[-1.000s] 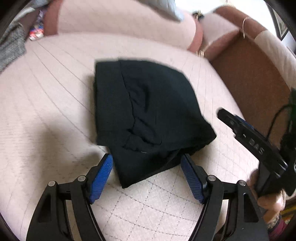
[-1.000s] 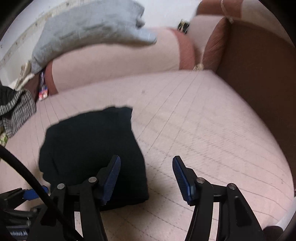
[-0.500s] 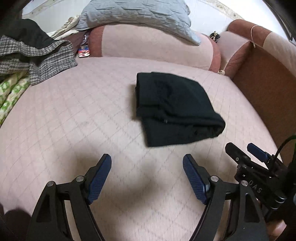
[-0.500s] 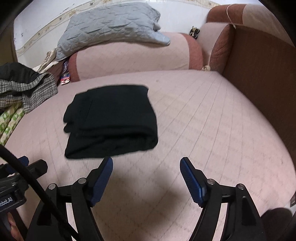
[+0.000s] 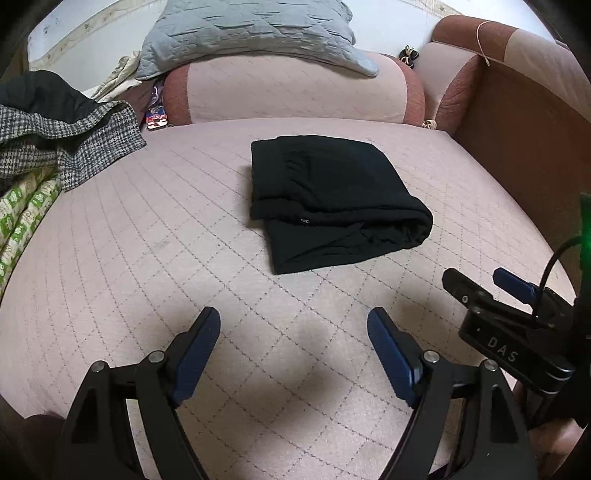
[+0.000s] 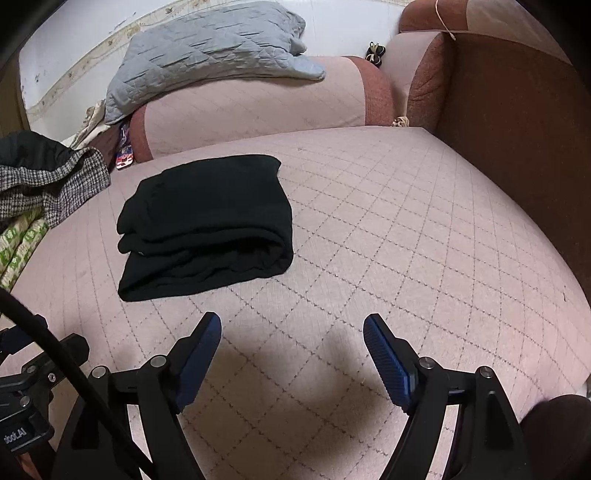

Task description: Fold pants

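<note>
Pants [image 5: 332, 199] lie folded into a thick black bundle on the pink quilted cushion [image 5: 155, 266] of the sofa, well ahead of both your grippers and touched by neither. In your left wrist view the bundle sits near the middle of the seat, its rolled fold facing the right and its loose edges stacked toward you. In your right wrist view the same pants [image 6: 207, 225] lie to the left of centre.

Your left gripper [image 5: 293, 332] hangs over bare cushion with its jaws wide apart and nothing between the blue pads [image 5: 195, 354]. Your right gripper [image 6: 291, 332] is also over bare cushion; its jaws are opening, and nothing lies between them. From the left wrist camera you can see the right gripper [image 5: 487, 291] at the right edge, just beside the left one and near the sofa's front.

Behind the pants a bolster [image 5: 288, 92] runs along the back of the seat, with a grey quilted pillow [image 5: 251, 33] resting on top of it. At the left edge a checked garment [image 5: 66, 144] is heaped over a green and white patterned cloth [image 5: 26, 210]. The brown side panel [image 6: 517, 129] of the sofa rises at the right.
</note>
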### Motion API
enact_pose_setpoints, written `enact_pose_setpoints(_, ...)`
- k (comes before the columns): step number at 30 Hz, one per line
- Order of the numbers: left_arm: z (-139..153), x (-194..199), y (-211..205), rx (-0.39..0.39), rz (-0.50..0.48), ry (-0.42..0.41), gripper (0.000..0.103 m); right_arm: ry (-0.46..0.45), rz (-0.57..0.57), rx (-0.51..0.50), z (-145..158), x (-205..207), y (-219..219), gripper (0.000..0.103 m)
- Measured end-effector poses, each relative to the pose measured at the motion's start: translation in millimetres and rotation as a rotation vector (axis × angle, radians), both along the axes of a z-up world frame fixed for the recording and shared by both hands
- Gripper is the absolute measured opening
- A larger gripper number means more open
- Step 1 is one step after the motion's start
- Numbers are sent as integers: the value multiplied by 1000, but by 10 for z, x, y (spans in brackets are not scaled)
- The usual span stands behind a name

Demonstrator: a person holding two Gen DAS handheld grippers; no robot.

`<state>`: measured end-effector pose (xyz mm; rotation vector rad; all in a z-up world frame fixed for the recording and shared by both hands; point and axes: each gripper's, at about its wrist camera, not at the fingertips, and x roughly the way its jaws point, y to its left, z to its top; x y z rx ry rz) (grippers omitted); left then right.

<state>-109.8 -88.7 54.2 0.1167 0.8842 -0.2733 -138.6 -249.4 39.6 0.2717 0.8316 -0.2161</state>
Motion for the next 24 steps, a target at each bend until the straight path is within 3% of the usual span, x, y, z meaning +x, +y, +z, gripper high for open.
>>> enact_pose_setpoints(24, -157, 60, 196, -74, 8, 74, 81, 40, 91, -74, -24, 81, 388, 84)
